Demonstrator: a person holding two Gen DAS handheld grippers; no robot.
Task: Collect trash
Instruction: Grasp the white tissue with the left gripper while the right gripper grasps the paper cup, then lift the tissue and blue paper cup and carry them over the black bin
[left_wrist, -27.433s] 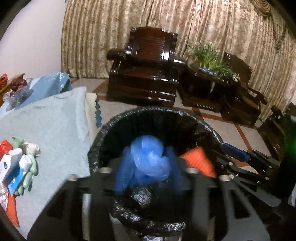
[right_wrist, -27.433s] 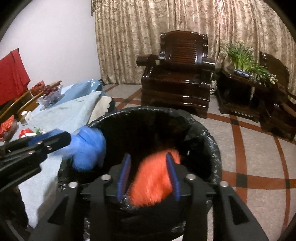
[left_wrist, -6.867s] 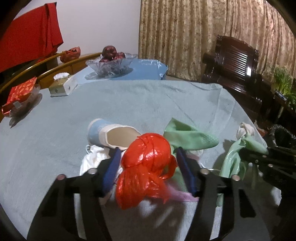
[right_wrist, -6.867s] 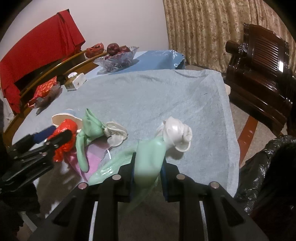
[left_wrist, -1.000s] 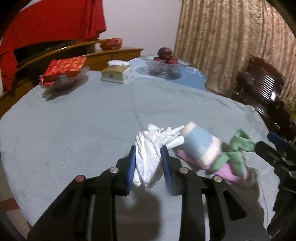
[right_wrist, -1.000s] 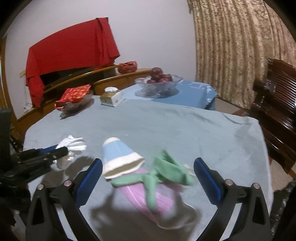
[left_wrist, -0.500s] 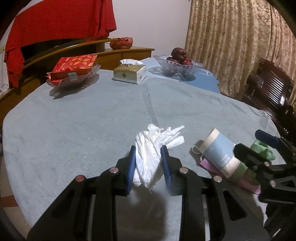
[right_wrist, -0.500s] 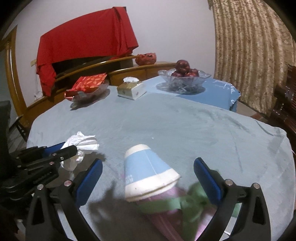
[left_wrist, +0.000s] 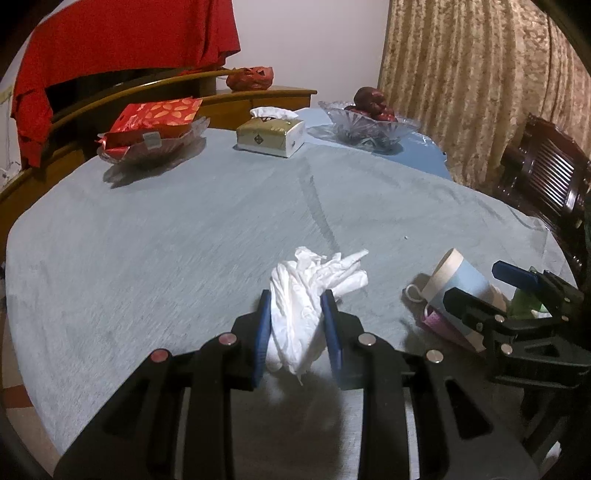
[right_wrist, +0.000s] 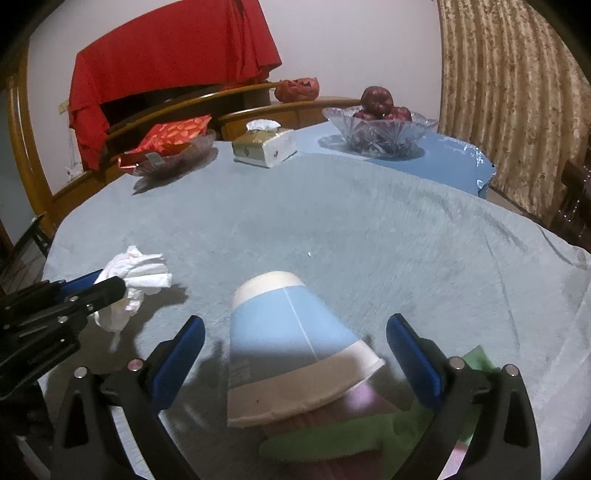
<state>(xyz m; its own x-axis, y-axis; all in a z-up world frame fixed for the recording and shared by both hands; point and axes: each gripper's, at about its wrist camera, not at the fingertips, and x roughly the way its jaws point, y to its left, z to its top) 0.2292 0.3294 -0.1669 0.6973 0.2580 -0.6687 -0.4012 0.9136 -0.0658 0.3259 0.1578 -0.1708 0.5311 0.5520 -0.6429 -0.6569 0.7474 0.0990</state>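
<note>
My left gripper (left_wrist: 296, 325) is shut on a crumpled white tissue (left_wrist: 314, 295) just above the grey tablecloth (left_wrist: 184, 240); it also shows at the left of the right wrist view (right_wrist: 129, 284). A blue and white paper cup (right_wrist: 291, 339) lies on its side, resting on a pink mask (right_wrist: 369, 402) and a green glove (right_wrist: 332, 439). My right gripper (right_wrist: 295, 354) is wide open, one finger on each side of the cup without touching it. The cup (left_wrist: 458, 288) and the right gripper (left_wrist: 491, 284) show at the right of the left wrist view.
At the table's far side stand a tissue box (left_wrist: 271, 134), a glass dish with red packets (left_wrist: 151, 136) and a glass fruit bowl (left_wrist: 369, 123). A dark wooden chair (left_wrist: 546, 184) stands to the right. A red cloth (right_wrist: 170, 51) hangs behind.
My right gripper has moved forward around the paper cup, which now fills more of its view. My left gripper still holds the tissue in the same place.
</note>
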